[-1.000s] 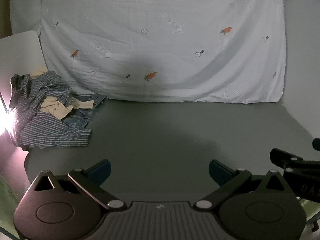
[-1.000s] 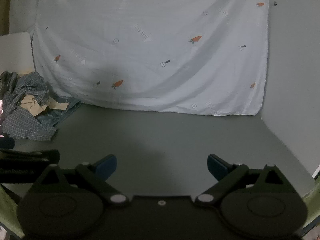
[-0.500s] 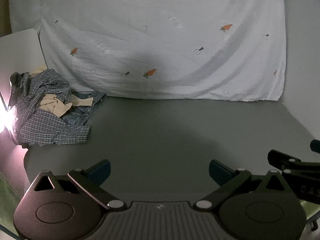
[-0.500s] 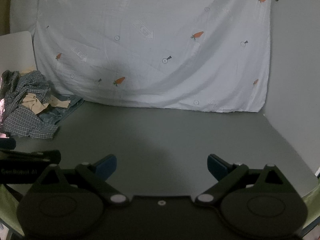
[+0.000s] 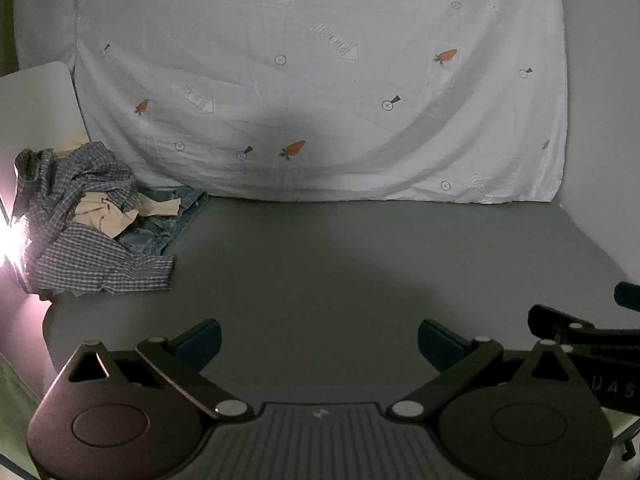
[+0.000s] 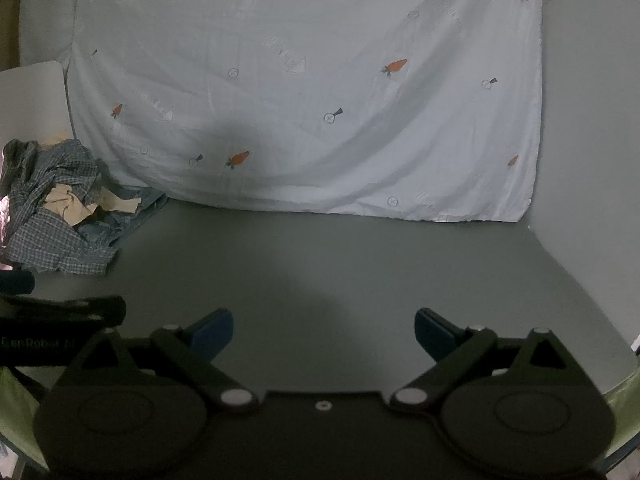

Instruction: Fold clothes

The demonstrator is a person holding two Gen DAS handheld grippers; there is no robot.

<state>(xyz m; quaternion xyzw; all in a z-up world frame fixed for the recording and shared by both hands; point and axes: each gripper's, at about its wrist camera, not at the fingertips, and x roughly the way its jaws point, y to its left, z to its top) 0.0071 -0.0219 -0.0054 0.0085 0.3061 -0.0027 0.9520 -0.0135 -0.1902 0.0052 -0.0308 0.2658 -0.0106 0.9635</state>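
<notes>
A crumpled heap of clothes (image 5: 92, 220), a blue-and-white checked shirt (image 6: 52, 216) tangled with a beige garment (image 5: 104, 212) and blue denim (image 5: 176, 216), lies at the far left corner of the grey counter (image 5: 340, 264). Both the left tool (image 5: 318, 344) and the right tool (image 6: 323, 334) hover over bare surface, fingers spread wide, holding nothing. Behind hangs a white carrot-printed sheet (image 5: 320, 80) against a pale wall.

The grey tabletop (image 5: 340, 264) lies open across centre and right; only a crumpled pile of checked, beige and denim clothes (image 5: 92, 224) blocks the left edge.
</notes>
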